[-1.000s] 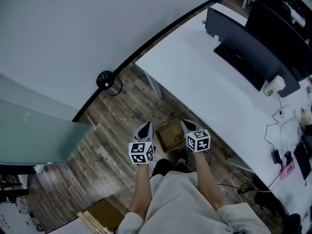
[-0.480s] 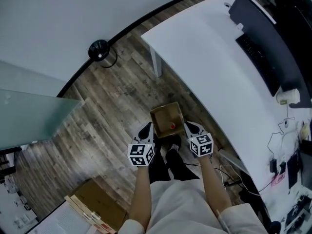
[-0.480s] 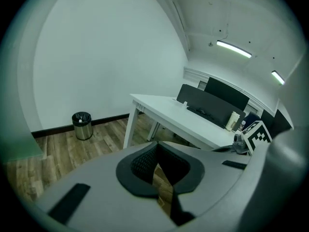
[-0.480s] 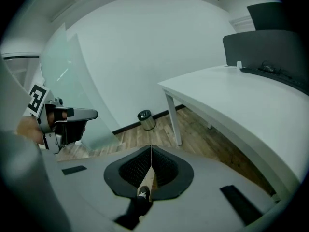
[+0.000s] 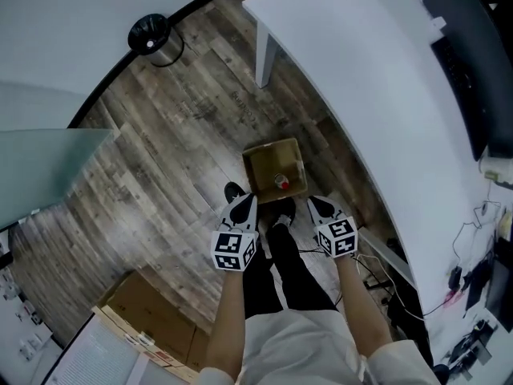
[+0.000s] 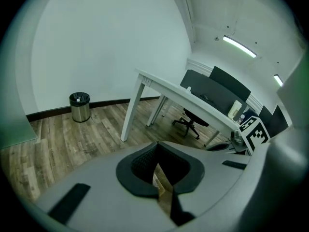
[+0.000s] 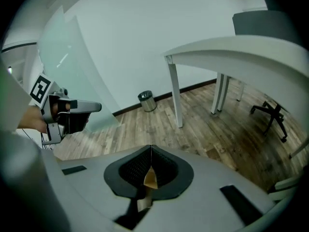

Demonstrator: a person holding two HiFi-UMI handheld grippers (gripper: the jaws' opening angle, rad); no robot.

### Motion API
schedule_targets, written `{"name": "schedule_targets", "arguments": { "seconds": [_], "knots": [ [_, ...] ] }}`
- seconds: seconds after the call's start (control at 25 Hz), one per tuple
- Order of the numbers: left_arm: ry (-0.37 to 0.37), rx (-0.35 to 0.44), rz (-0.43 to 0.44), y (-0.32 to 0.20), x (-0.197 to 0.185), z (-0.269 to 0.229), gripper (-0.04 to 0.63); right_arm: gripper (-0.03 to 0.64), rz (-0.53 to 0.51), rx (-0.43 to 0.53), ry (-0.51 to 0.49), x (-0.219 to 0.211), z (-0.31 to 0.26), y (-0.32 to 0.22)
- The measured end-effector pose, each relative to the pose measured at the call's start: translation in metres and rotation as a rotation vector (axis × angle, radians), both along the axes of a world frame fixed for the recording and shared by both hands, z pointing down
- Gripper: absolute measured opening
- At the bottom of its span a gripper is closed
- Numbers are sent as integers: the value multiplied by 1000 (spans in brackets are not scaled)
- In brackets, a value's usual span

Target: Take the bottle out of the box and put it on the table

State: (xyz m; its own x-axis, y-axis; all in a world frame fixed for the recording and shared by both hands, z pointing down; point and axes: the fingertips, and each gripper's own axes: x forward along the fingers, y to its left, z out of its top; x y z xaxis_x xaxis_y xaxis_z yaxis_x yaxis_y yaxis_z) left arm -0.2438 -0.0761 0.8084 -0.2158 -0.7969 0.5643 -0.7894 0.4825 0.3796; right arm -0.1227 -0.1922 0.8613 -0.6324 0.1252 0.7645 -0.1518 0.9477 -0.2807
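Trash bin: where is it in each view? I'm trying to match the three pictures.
Head view: trash bin upper left, on the wood floor against the wall.
Left gripper view: left of middle, by the baseboard.
Right gripper view: near the middle, against the wall.
Shared landmark: the white table leg, right of the bin in every view.

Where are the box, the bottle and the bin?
box [image 5: 260, 167]: head view, its bare inside bottom.
bottle [image 5: 282, 184]: head view, its red cap.
bin [image 6: 79, 108]: left gripper view, its metal side.
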Motion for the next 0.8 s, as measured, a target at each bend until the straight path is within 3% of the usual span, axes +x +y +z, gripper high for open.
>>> {"name": "schedule_targets", "arguments": {
  "seconds": [0.16,0.52,0.8],
  "knots": [
    [9,-16,47,-2,8,37,14,40,-43,-6,65,10,41,13],
    [86,-50,96,2,17,121,14,40,-24,-48,129,9,122,20],
    [76,-102,216,7,22,178,14,41,-84,-30,180,-2,191,20]
  ]
}}
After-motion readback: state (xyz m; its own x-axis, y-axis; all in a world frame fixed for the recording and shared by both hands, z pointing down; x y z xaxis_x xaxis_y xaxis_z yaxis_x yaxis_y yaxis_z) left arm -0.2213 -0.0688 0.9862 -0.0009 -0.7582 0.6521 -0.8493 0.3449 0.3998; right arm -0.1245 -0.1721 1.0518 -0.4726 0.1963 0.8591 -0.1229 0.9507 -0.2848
